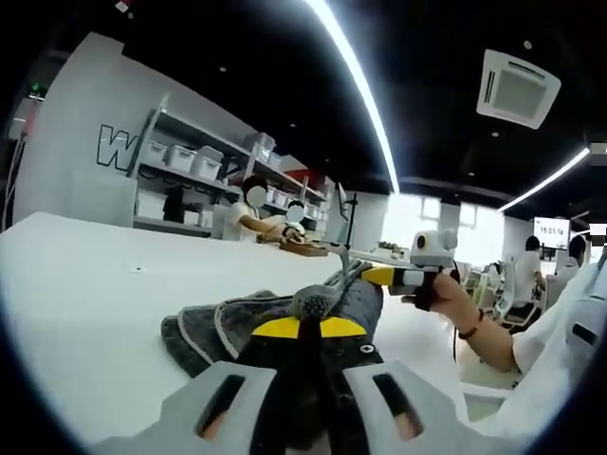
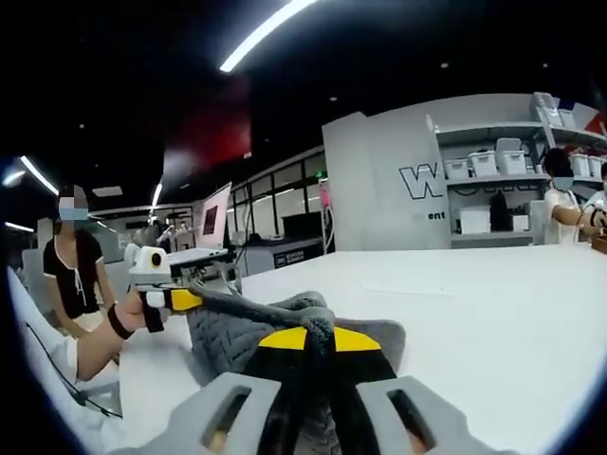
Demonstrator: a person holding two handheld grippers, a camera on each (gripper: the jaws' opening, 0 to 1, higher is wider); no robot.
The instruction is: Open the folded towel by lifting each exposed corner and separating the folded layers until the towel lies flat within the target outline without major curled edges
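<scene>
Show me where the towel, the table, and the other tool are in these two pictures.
towel (image 1: pixel 204 327): left gripper view, its bunched grey edge.
table (image 1: pixel 85 284): left gripper view, bare white top.
right tool (image 1: pixel 403 277): left gripper view, its yellow tip.
left tool (image 2: pixel 180 300): right gripper view, its yellow tip.

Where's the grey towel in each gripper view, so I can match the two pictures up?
Left gripper view: grey towel bottom centre, pinched by the left gripper.
Right gripper view: towel bottom centre, pinched by the right gripper.
Shared landmark: the shelving with white bins.
</scene>
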